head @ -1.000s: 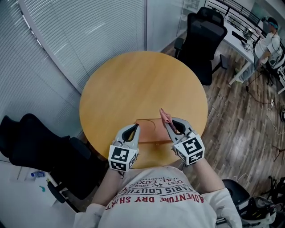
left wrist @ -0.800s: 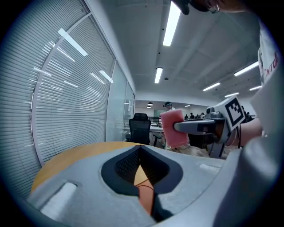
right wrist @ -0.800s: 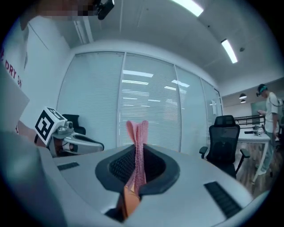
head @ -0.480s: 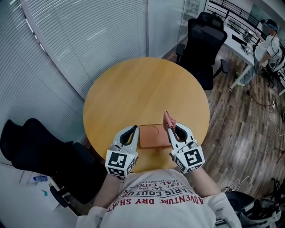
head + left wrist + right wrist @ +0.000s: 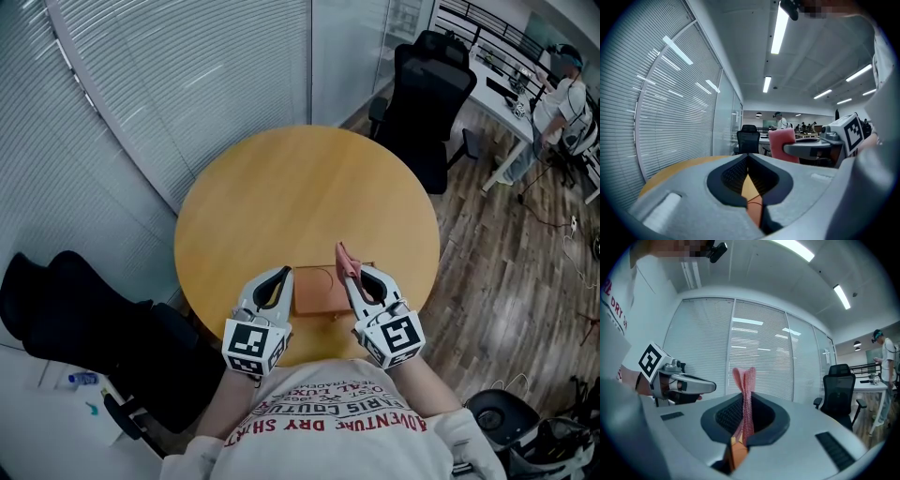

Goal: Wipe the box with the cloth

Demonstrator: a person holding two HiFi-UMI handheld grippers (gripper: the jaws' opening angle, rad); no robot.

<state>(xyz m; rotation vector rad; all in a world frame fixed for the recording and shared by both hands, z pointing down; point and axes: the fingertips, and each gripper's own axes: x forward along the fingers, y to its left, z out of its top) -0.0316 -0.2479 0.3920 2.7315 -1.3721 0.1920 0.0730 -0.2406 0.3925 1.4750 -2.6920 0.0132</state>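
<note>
Head view first: you've got the flat brown box (image 5: 319, 291) lying on the round wooden bench (image 5: 300, 187), right at the near edge in front of you. Your left claw (image 5: 283, 273) sits just beside the box's left side. Your right claw (image 5: 353, 273) is at the box's right side, with the pink cloth (image 5: 344, 258) poking out past its tips over the far right corner. From up here you can't tell whether cloth and box touch. A black office chair (image 5: 427, 84) stands beyond the bench.

Left gripper view now: your left claw (image 5: 748, 161) is clenched, pads meeting at the tips with nothing between them, and only orange bench surface shows through the gap lower down. Off to the right you see the right claw (image 5: 806, 149) side-on, the cloth (image 5: 782, 143) standing up from its tip.

Right gripper view: your right claw (image 5: 746, 401) is clamped on the cloth (image 5: 745, 380), which runs as a folded strip between the pads and stands upright past the tips. The left claw (image 5: 691, 386) shows at the left, in front of the window blinds (image 5: 754, 352).
</note>
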